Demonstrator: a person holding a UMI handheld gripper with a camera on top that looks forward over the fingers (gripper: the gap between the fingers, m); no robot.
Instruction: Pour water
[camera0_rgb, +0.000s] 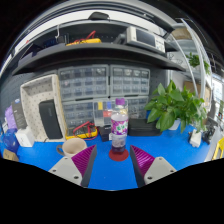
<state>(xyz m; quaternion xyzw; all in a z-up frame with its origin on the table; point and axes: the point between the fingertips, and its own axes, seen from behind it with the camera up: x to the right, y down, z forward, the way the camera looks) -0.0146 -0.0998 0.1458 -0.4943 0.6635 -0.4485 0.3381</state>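
Note:
A clear plastic bottle (119, 125) with a purple cap and purple label stands upright on a dark red coaster (119, 154) on the blue tabletop (110, 175). It is just ahead of my gripper (113, 160), centred between the finger lines. My gripper is open and empty; the two magenta pads (85, 159) are spread wide at either side, with bare blue table between them. A tan bowl-like cup (72, 146) sits to the left, just beyond the left finger.
A green potted plant (178, 105) stands at the right. Grey drawer cabinets (105, 82) and shelves with clutter line the back. A beige framed box (42, 107) stands at the left. Small objects lie along the table's far edge.

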